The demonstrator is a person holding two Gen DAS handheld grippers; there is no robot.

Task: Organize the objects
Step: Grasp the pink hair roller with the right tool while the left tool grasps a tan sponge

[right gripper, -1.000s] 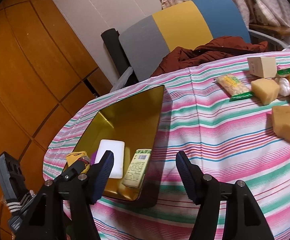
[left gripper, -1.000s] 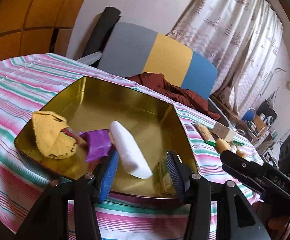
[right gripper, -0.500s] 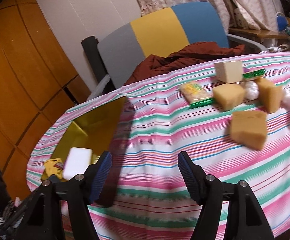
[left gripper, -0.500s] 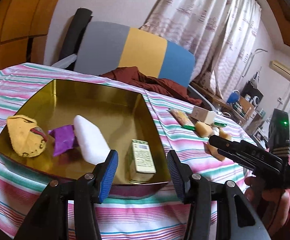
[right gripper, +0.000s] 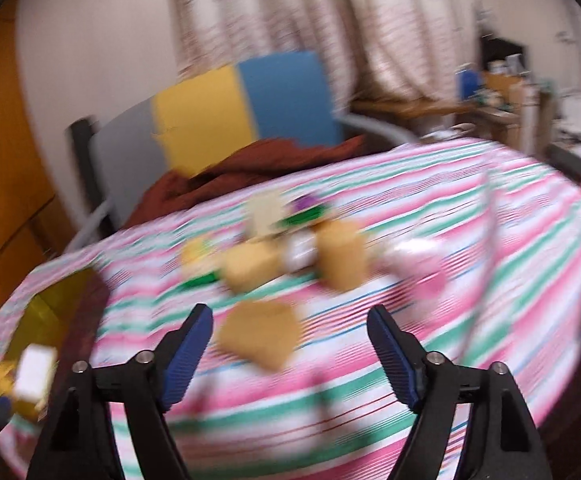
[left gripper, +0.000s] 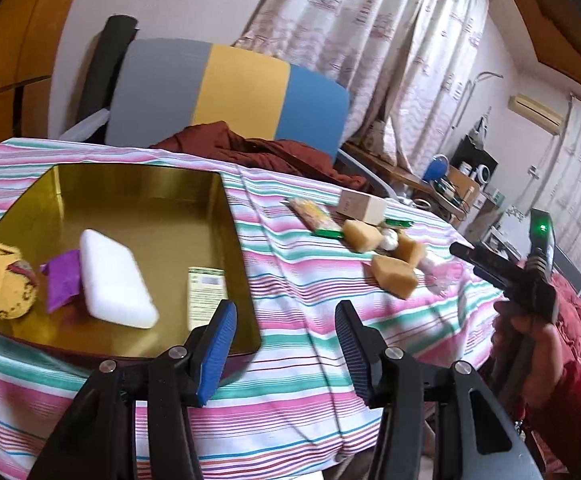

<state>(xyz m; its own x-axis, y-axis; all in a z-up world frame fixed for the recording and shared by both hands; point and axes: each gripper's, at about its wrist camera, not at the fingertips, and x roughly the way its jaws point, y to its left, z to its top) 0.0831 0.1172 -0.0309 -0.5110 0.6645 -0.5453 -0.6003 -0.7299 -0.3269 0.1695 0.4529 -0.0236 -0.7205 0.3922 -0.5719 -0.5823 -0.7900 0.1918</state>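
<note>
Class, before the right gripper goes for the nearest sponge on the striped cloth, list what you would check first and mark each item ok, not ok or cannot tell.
1. Right gripper empty: ok; its jaws are opening with nothing between them.
2. Nearest sponge free of its neighbours: ok; it lies apart from the other sponges.
3. Sponge lined up between the jaws: not ok; it sits nearer the left finger.
4. Sharp view of the target: not ok; the right wrist view is motion-blurred.
5. Room in the tray: ok; bare gold floor shows behind the white block.
6. Left gripper out of the way: ok; open, empty, at the tray's near corner.
</note>
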